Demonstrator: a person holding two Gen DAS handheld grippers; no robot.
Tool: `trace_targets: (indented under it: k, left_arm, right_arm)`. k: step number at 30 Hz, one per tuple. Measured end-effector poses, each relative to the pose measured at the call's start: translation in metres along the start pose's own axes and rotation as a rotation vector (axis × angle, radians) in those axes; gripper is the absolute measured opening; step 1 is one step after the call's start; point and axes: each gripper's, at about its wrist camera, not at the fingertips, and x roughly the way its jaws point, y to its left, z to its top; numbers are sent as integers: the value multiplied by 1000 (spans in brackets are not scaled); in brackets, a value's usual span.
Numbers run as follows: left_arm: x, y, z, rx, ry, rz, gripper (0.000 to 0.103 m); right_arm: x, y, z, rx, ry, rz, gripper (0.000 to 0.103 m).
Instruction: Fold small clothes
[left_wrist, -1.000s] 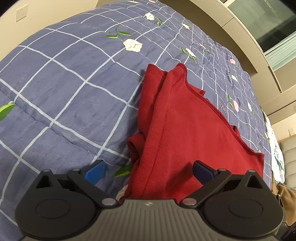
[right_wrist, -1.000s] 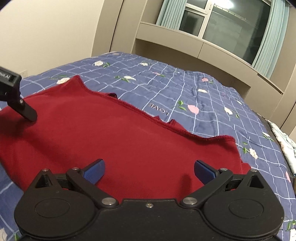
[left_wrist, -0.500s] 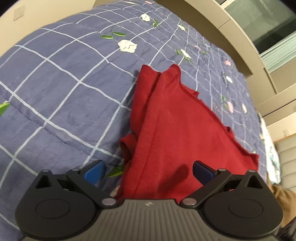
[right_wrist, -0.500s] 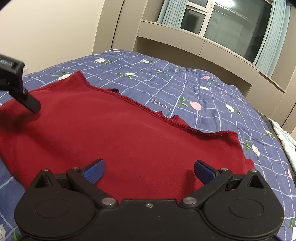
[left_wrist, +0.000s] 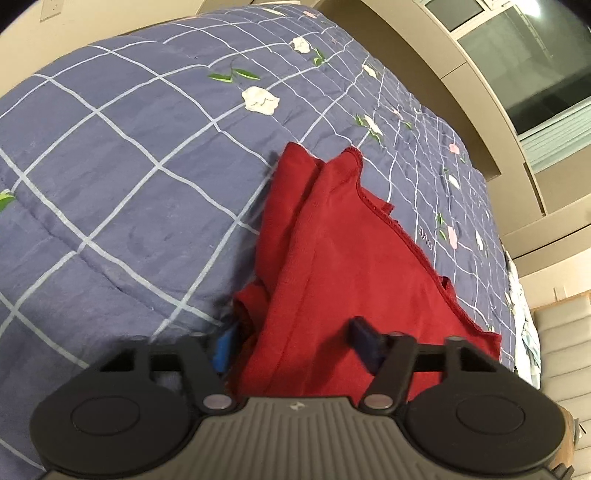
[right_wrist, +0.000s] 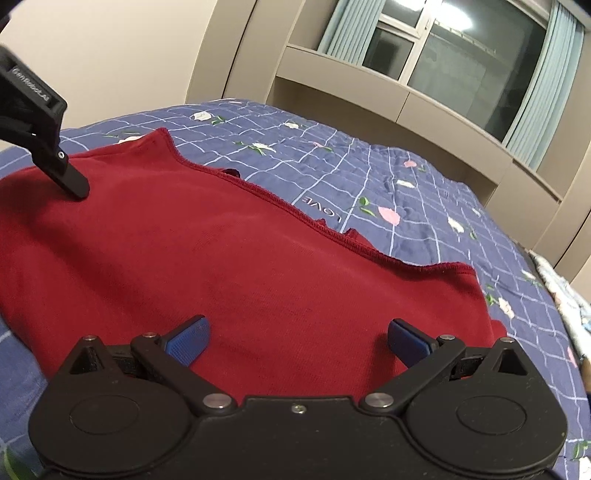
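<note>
left claw bottom centre of its own view, jaws closing now, narrower than a second ago when they stood full wide. red garment edge sits between them; the left blue pad is at the bunched left hem, the right pad is over the flat cloth. can't tell if the pads bite yet, looks like not quite pressed. hand itself hasn't shifted, only the jaws came in.

right claw bottom centre of the right wrist view, spread wide, same as before, hovering over the near edge of the garment with cloth under the gap, nothing pinched. left claw also shows in that view at upper left, its finger tip down on the left part of the cloth.

red garment lies mostly flat on the bed, blue checked quilt with flowers, stretching from lower centre up toward the middle of both frames. far edge has a stitched hem running diagonally, the word "love" on the quilt just beyond it. left side is bunched in a couple of ridges, not smoothed. wall and window at the top.

meaning: the left side grab is starting, likely to lift that side for a fold. no fold made yet, right side not gripped, task early.
</note>
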Motion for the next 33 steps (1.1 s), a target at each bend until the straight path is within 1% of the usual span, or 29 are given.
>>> trace_targets:
  k: [2,3,4,7,10,17,19,21,23,26,29,33]
  left_arm:
    - [0,-1,0,-1,3,-13,46]
    - [1,-1,0,-4,2,-25,34]
    - [0,-3,-1,3,-4,-40,26]
    - [-5,-14,-6,67,-36,-45,20]
    - [-12,-26,-9,114,-68,-68,18]
    - [-27,-71,-7,214,-97,-166,16]
    - [-33,-86,-10,260,-108,-200,16]
    - [-39,-103,-14,319,-112,-229,16]
    - [-40,-123,-19,394,-105,-245,16]
    - [-39,-153,-32,503,-78,-268,16]
    - [-32,-180,-49,600,-54,-269,16]
    - [-19,-212,-78,688,-22,-268,16]
  right_arm:
    - [-1,2,-1,-14,-13,-10,102]
    - [-1,3,-2,-21,-18,-14,102]
    - [-1,3,-3,-25,-21,-16,102]
    - [3,2,-4,-16,-6,-5,102]
    - [6,-5,-3,8,7,20,102]
    - [5,-9,0,22,7,45,102]
    - [-3,-16,1,34,-23,68,99]
    - [-15,-23,1,39,-67,73,99]
    - [-29,-32,-2,40,-99,76,99]
    - [-49,-49,-10,31,-112,62,100]
    - [-66,-70,-25,33,-88,39,101]
    - [-84,-98,-49,48,-40,-6,101]
